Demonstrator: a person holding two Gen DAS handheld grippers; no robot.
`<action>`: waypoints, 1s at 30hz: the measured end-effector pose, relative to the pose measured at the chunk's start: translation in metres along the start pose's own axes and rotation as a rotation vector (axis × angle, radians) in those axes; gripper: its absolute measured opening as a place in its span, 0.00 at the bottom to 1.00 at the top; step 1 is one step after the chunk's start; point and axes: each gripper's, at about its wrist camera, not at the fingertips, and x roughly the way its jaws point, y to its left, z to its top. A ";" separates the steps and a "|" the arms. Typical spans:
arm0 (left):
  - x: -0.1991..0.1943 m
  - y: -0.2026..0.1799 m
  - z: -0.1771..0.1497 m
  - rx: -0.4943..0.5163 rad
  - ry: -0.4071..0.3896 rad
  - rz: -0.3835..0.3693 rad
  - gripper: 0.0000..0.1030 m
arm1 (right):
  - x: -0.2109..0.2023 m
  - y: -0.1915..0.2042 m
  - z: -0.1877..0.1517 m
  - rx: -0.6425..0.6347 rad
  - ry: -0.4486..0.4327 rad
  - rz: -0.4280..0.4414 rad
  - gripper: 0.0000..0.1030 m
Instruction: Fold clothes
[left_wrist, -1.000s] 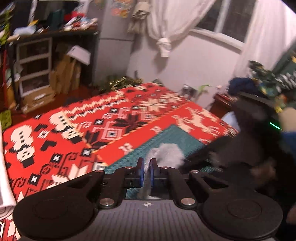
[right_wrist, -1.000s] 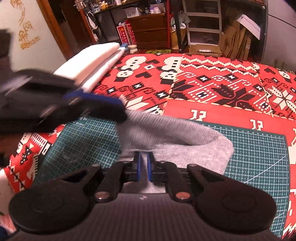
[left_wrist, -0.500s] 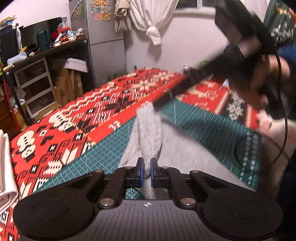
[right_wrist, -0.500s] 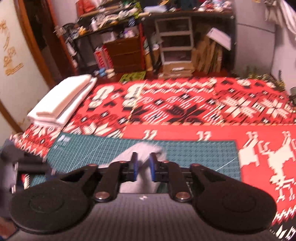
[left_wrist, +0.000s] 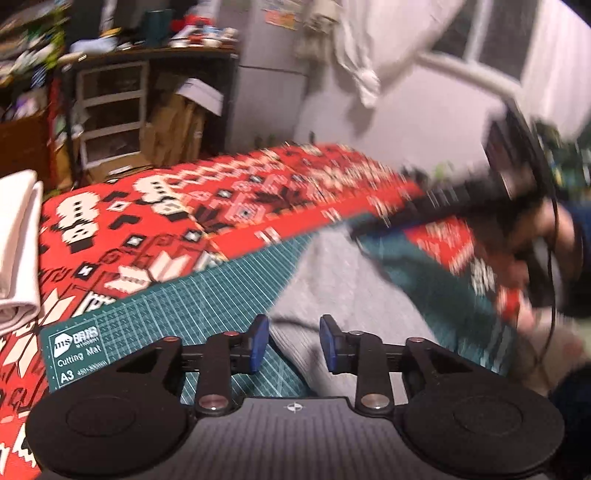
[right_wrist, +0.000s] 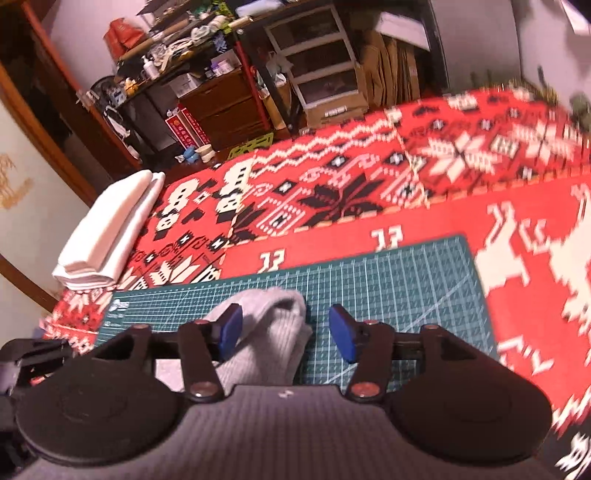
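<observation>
Holding both grippers over the green cutting mat (left_wrist: 207, 295), we've got the grey knit garment (left_wrist: 343, 291) lying on it, right on top of the red patterned blanket (left_wrist: 155, 221). Our left gripper (left_wrist: 293, 343) has its blue pads spread apart with nothing between them, just hovering over the near end of the grey fabric. Our right gripper (right_wrist: 286, 330) is spread wide too, and from its camera a bunched-up end of the garment (right_wrist: 273, 325) sits between the fingers, closer to the left pad (right_wrist: 229, 328), but it's not pinched. In the left wrist view the right gripper shows up as a blurry dark shape at the far right, over the other end of the garment. A folded white stack of cloth (right_wrist: 110, 236) sits on the blanket off to the left, well apart from the mat.
</observation>
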 end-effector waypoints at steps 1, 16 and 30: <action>0.005 0.005 0.004 -0.028 0.003 -0.014 0.34 | 0.002 -0.002 -0.001 0.012 0.013 0.002 0.55; 0.039 0.036 -0.003 -0.272 0.081 -0.043 0.10 | 0.017 0.010 0.004 -0.036 -0.020 0.001 0.02; -0.007 -0.005 0.000 -0.196 -0.024 -0.162 0.13 | -0.027 0.037 -0.030 -0.163 -0.018 0.051 0.15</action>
